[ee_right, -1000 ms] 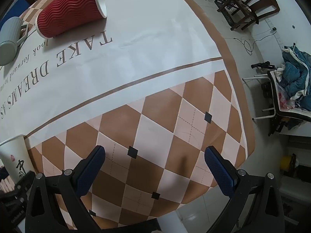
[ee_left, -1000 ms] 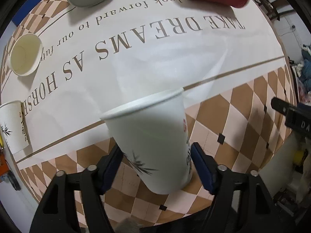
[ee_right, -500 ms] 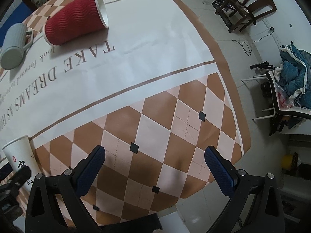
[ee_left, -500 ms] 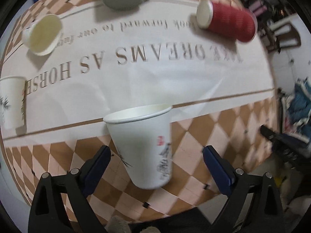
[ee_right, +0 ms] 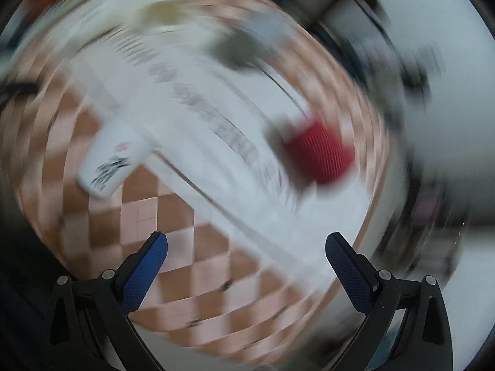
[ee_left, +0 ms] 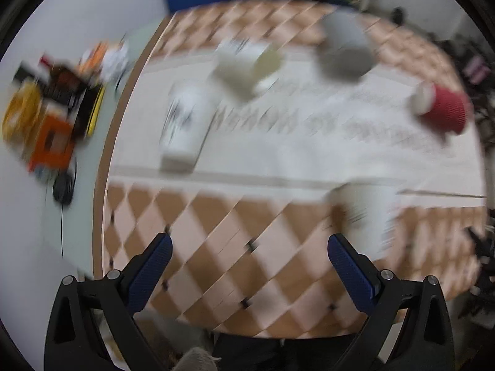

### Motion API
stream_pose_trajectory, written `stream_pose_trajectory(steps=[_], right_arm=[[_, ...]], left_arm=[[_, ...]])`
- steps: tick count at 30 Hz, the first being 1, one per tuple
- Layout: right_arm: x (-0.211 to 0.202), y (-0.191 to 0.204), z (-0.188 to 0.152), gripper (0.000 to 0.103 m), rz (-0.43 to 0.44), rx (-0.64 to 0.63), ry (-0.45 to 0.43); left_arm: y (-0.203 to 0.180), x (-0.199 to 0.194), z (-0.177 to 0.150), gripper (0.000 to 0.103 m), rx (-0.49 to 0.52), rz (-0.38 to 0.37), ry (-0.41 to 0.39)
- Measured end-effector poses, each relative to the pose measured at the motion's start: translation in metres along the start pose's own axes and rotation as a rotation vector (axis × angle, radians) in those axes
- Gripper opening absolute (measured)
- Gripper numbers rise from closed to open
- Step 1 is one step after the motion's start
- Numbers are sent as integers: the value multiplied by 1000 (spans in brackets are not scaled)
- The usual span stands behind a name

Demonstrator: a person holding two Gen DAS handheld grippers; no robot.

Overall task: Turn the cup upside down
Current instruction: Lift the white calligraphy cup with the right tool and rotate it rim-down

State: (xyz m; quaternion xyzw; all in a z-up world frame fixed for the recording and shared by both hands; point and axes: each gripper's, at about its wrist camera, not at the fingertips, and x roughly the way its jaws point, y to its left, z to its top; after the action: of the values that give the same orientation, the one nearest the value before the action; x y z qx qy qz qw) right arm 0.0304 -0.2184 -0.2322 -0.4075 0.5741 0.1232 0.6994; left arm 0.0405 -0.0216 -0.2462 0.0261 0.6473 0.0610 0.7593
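Observation:
Both views are blurred by motion. The white paper cup with ink print [ee_left: 365,216] stands on the checkered tablecloth, just beyond and right of my left gripper [ee_left: 247,253], which is open and empty. The same cup shows in the right wrist view [ee_right: 114,160], far left of my right gripper [ee_right: 246,253], which is open and empty. I cannot tell which way up it stands.
A red ribbed cup [ee_left: 442,111] lies on its side at the right. A grey mug [ee_left: 346,49], a cream cup [ee_left: 247,65] and another white printed cup [ee_left: 185,123] are further back. Clutter [ee_left: 52,123] lies on the floor left of the table edge.
My left gripper has let go of the white cup, opened wide and pulled back to the left. The right gripper has swung fast toward the table's middle. Both stay open.

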Motion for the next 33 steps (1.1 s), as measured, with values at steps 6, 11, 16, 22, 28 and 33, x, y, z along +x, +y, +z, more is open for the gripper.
stream_pose_trajectory(steps=[6, 11, 16, 22, 28, 33], right_arm=[[10, 100, 15, 84, -269, -840, -167], [36, 139, 0, 76, -396, -1324, -250], [64, 155, -11, 74, -508, -1664, -320], [87, 166, -10, 64, -534, -1800, -319], [86, 163, 9, 63, -482, -1740, -289], [72, 155, 28, 63, -383, -1546, -225]], left_arm=[[16, 62, -34, 103, -57, 5, 120], [17, 82, -46, 103, -78, -24, 148], [27, 92, -50, 103, -95, -36, 152], [47, 101, -59, 103, -123, -37, 168], [82, 106, -67, 103, -162, -31, 180], [97, 102, -61, 103, -169, -11, 155]])
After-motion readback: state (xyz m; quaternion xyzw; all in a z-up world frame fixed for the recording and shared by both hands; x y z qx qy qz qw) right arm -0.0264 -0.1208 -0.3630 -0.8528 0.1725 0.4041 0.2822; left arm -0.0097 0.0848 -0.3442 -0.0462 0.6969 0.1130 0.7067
